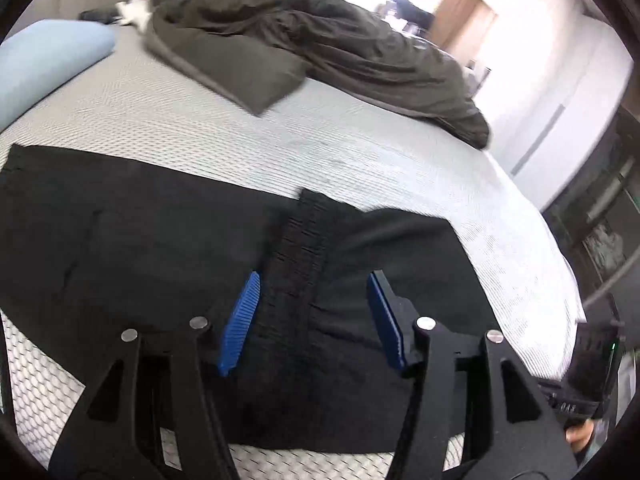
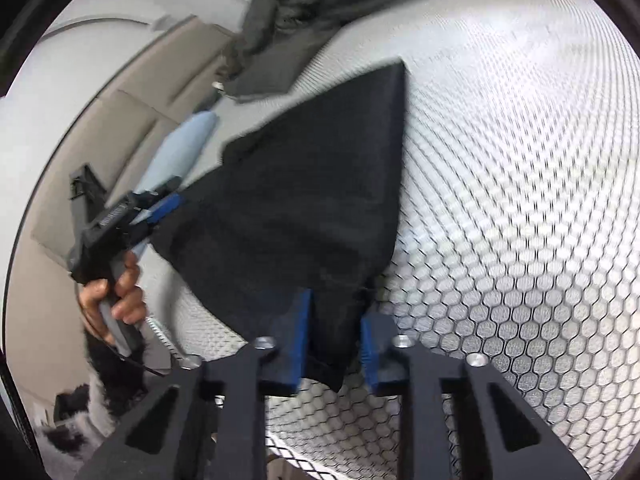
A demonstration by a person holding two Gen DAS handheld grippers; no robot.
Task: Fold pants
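Observation:
Black pants (image 1: 160,248) lie folded on the patterned mattress (image 1: 280,144), the ribbed waistband (image 1: 298,248) running toward me. My left gripper (image 1: 314,280) hovers over that waistband, open, its blue pads (image 1: 242,320) wide apart and clear of the cloth. In the right wrist view the pants (image 2: 304,200) stretch away from my right gripper (image 2: 336,312), whose blue pads (image 2: 302,340) pinch a near corner of the fabric. There the left gripper (image 2: 164,208) sits at the pants' far left edge, held by a hand (image 2: 120,296).
A rumpled dark grey blanket (image 1: 320,40) fills the far side of the bed, with a light blue pillow (image 1: 44,60) at the left. The beige headboard (image 2: 120,120) lies beyond. The mattress edge (image 1: 552,264) drops off at the right.

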